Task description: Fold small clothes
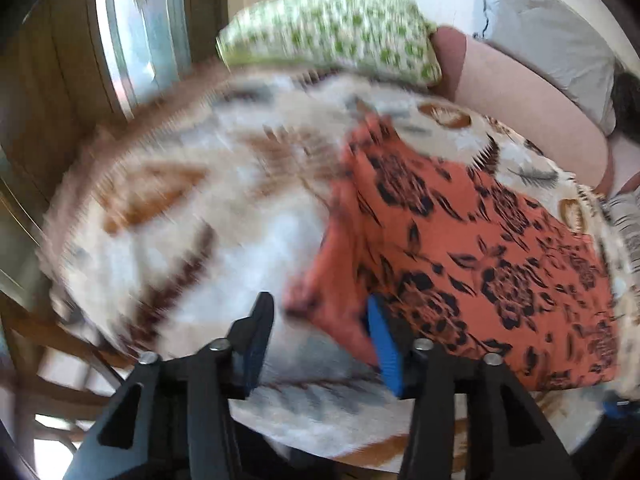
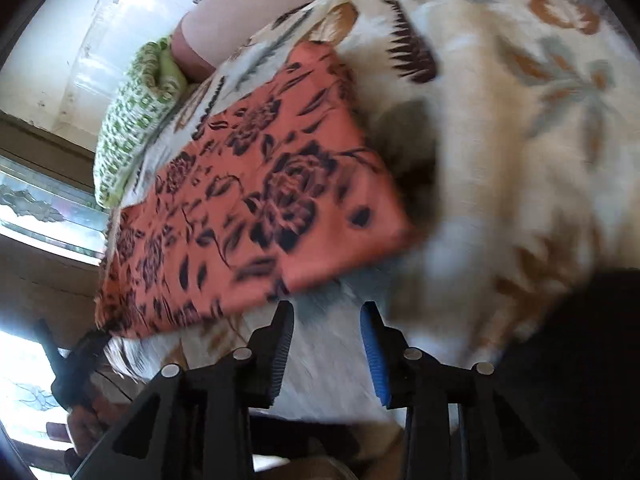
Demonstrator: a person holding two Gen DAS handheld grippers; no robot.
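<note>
Left tongs [image 1: 316, 320] are seen spread, jaws apart, nothing pinched; a loose orange edge is brushed by the blue pad on the rt side, whether touching can't be told through blur. Right tongs [image 2: 326, 320] are spread too, hung just below the garment's near edge, nothing gripped. The orange floral-print garment [image 2: 248, 216] is laid folded flat as a rectangle on the leaf-patterned bedspread [image 2: 500, 140]. A green-and-white patterned pillow [image 1: 332, 36] is found beyond it, w/ a pink bolster [image 1: 520, 92] beside. Both views are smeared by motion.
</note>
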